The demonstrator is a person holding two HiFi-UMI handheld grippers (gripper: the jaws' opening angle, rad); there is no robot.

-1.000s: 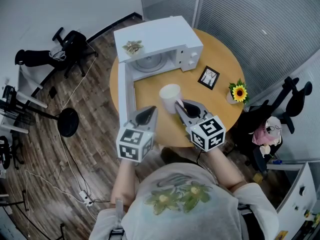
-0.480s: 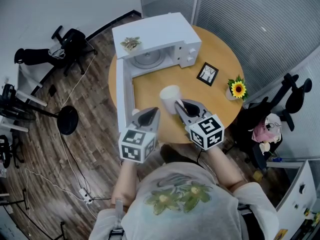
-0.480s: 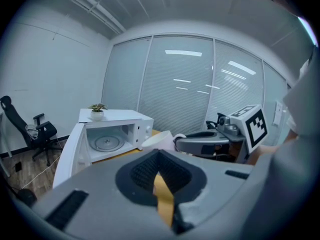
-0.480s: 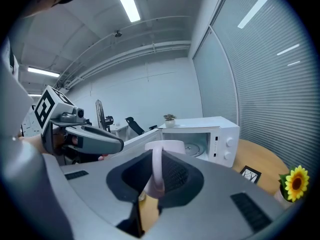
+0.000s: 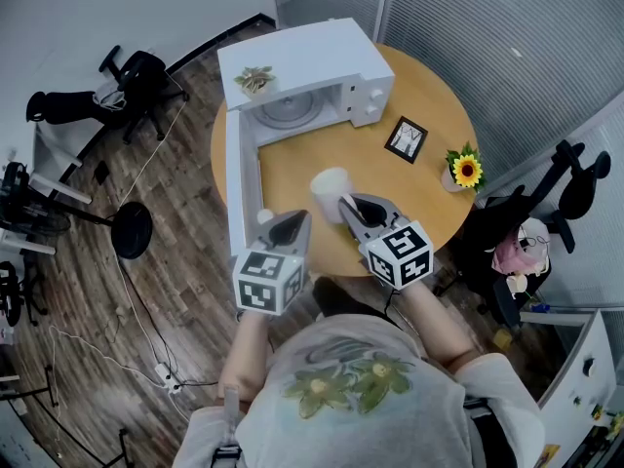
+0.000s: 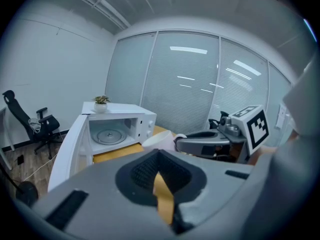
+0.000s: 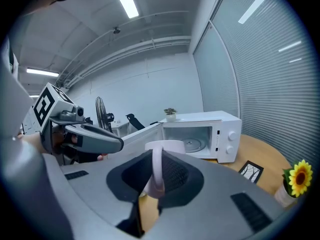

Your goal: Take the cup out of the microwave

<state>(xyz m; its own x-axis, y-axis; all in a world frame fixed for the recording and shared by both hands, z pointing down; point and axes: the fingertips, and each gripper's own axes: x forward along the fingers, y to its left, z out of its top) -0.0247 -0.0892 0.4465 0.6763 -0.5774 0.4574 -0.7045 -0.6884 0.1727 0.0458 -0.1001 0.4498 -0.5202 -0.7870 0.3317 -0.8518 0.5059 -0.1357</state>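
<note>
Right gripper (image 5: 348,204) jaws clamped on handle of white cup (image 5: 331,184) over wooden surface (image 5: 292,164), outside open microwave (image 5: 331,61); left gripper (image 5: 291,224) jaws closed, empty.

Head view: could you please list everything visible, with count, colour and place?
table: one, round, wooden, centre.
microwave: one, white, door open, table's far side.
plant: one, small, green, on the microwave.
cup: one, white, before the microwave, outside it.
picture frame: one, black, table, right of the microwave.
sunflower: one, yellow, potted, table's right edge.
office chairs: two, black, floor left and right.
fan: one, black, floor left.
person: one, pale shirt, bottom.
left tongs: grey, shut, empty, near table edge.
right tongs: grey, shut on the cup's handle.
</note>
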